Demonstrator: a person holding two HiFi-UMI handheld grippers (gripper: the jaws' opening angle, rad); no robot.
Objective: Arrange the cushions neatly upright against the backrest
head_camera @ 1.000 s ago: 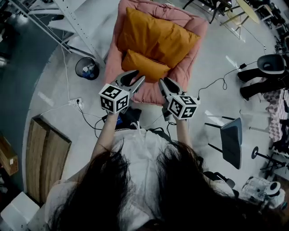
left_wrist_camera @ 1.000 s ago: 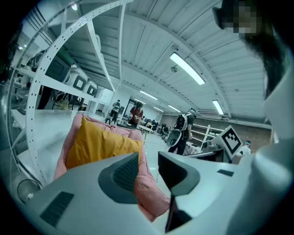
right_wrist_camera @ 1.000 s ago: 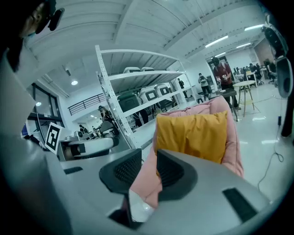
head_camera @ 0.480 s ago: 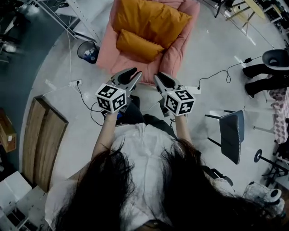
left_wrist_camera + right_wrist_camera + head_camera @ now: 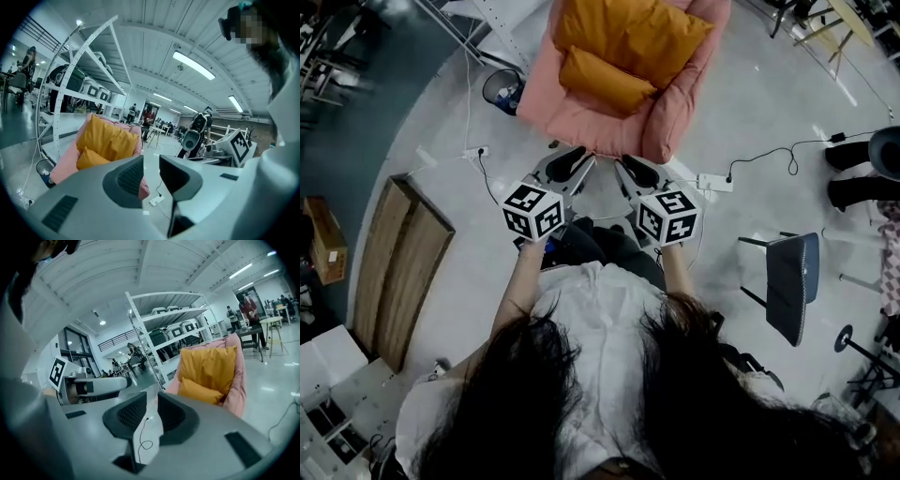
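Left gripper (image 5: 574, 161) and right gripper (image 5: 630, 171) side by side, just short of pink armchair (image 5: 581, 120) front edge. Both sets of jaws narrowly apart, just been closing, nothing between. On armchair seat: small orange cushion (image 5: 605, 80) lying across. Behind it: large orange cushion (image 5: 633, 33) leaning on backrest.

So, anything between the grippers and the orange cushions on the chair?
Nothing visible. Only bare floor lies between the left gripper, the right gripper and the pink armchair holding the large cushion and small cushion.

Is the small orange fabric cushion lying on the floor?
No, the small orange fabric cushion rests on the seat of the pink padded armchair.
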